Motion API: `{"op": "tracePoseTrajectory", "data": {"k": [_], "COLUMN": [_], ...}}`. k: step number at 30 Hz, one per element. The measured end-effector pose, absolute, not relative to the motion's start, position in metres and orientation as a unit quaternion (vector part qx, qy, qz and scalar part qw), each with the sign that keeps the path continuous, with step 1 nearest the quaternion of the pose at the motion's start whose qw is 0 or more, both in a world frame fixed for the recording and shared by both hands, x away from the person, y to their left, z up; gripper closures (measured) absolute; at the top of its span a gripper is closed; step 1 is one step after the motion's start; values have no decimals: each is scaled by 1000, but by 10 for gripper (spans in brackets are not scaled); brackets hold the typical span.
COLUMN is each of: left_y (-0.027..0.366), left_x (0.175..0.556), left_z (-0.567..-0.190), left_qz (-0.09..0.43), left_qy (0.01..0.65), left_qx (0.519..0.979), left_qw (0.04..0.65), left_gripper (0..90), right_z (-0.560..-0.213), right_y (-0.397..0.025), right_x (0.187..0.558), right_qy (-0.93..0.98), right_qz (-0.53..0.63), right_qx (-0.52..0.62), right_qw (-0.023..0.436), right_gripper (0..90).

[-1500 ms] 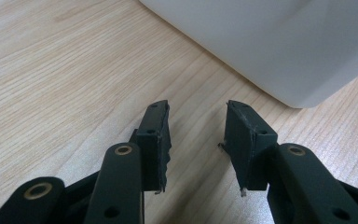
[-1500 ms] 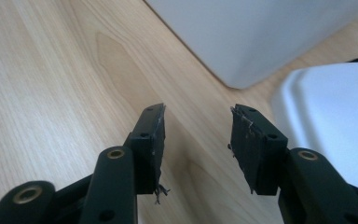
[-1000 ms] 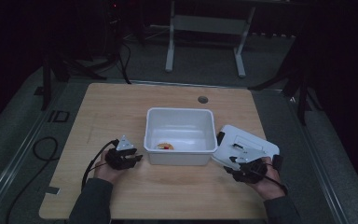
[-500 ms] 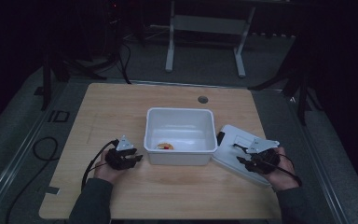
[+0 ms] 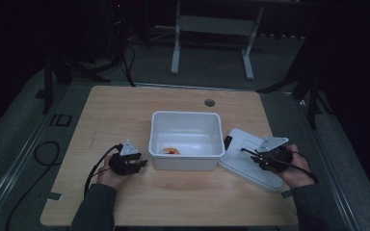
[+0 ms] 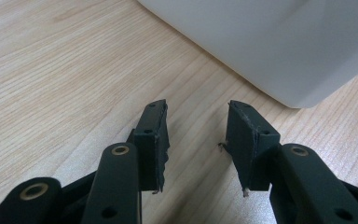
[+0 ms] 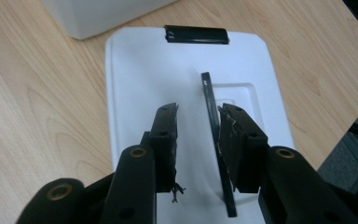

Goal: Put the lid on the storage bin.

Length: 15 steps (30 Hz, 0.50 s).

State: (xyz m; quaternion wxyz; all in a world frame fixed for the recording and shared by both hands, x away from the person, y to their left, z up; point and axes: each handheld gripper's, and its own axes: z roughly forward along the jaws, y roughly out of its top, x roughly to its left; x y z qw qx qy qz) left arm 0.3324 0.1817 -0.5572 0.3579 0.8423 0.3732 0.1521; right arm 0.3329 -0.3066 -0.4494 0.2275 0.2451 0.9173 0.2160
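With the right tongs (image 7: 196,128) parted around the lid's (image 7: 135,84) raised black handle (image 7: 213,126) and the left tongs (image 6: 196,126) open and empty, closing off-centre could let the lid slip.

White lid (image 5: 248,159) lies flat on the table — thin black handle (image 7: 216,135) upright, beside the bin (image 5: 186,139).

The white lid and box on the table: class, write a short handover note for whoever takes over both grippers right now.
Left gripper: open, holding nothing, resting on the table beside the white box.
Right gripper: open over the white lid, its jaws either side of the lid's raised black handle, not clamped.
The lid lies flat on the table, right of the box. The box is open, with a small orange item inside.
Done: lid off and set down.
Left: probably closing the box again, or removing the item.
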Motion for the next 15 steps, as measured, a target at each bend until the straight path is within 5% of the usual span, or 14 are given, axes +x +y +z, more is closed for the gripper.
{"op": "tracePoseTrajectory", "data": {"k": [15], "left_y": [182], "left_x": [332], "left_z": [-557], "left_qz": [152], "left_qy": [373], "left_qx": [842], "left_qw": [358], "left_gripper": [586], "right_z": [-446], "right_y": [-308], "right_x": [350], "right_qy": [930], "right_qz": [174], "right_qx": [235], "right_qw": [222], "right_gripper": [664]}}
